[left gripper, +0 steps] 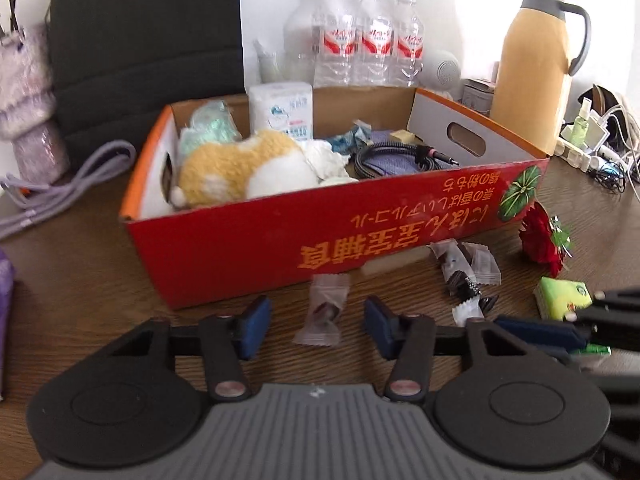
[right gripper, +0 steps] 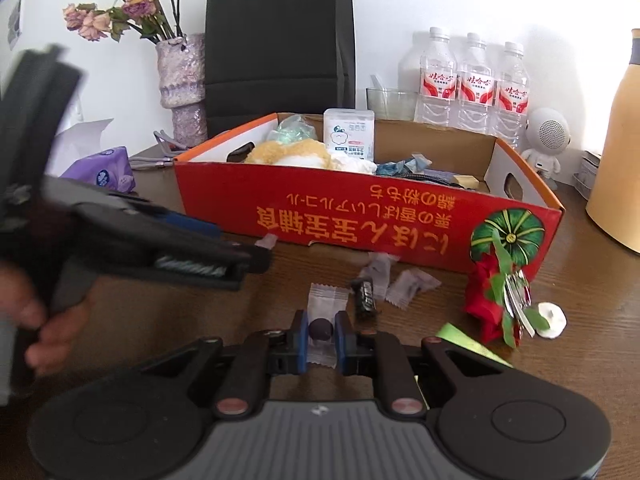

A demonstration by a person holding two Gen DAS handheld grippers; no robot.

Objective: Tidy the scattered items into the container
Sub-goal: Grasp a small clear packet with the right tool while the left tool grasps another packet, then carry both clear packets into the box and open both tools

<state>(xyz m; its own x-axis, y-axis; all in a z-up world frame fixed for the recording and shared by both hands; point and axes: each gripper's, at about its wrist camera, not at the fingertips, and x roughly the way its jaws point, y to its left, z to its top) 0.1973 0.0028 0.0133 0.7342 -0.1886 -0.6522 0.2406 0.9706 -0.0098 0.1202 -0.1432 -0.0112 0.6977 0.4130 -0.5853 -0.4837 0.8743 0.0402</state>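
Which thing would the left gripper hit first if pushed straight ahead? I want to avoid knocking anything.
Probably the wrapped candy lying between the left gripper fingers; just beyond it stands the red cardboard box wall. Depth is hard to judge here.

The red box (right gripper: 360, 216) just past the gripper tips has big yellow writing on its front, and it is upside down. It looks like Japanese letters, too hard to read. Far behind, the water bottles (right gripper: 474, 80) have red labels with white writing, too small to read.

Both wrist views low, close, facing box (left gripper: 332, 240)
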